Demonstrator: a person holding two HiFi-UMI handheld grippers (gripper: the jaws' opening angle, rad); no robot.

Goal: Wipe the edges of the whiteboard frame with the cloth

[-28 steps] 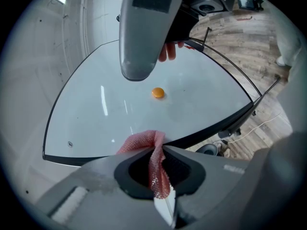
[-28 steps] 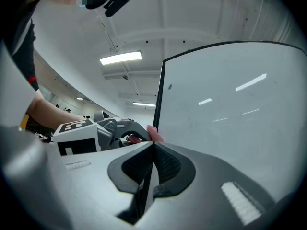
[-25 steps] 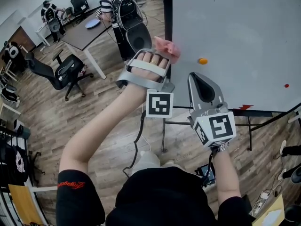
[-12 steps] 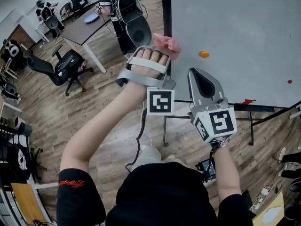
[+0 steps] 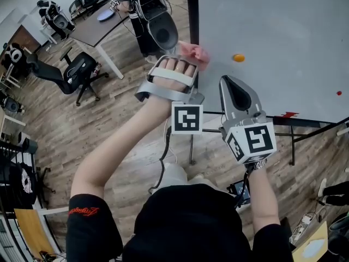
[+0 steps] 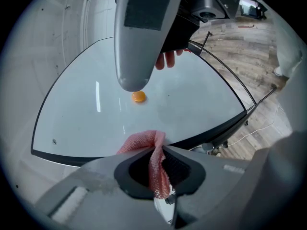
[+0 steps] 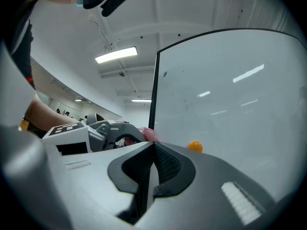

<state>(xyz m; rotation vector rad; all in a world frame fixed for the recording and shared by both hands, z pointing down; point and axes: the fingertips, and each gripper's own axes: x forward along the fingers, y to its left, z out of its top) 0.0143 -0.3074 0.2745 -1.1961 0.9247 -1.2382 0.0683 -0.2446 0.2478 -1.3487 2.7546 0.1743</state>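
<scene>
**Cloth at the board's left frame**

My left tool [image 5: 184,58] is clamped on the pink cloth [image 5: 195,52]. In the left gripper view a fold of it runs down between the closed jaws and the rest bunches out past the tips. The bunched end sits right on the dark frame [image 5: 192,15] along the left side of the whiteboard [image 5: 283,26], partway up that edge. I read it as touching the frame, with a little of it lapping onto the white surface.

My right tool [image 5: 232,89] hangs just beside the left one, lower and to its right, in front of the board's lower part. Its jaws are together with nothing between them.

An orange magnet [image 5: 238,58] is stuck to the board near the cloth, to its right and apart from it. Behind the board's left edge I see wooden floor [image 5: 109,124], a black chair [image 5: 76,72] and a dark desk [image 5: 95,31]
</scene>
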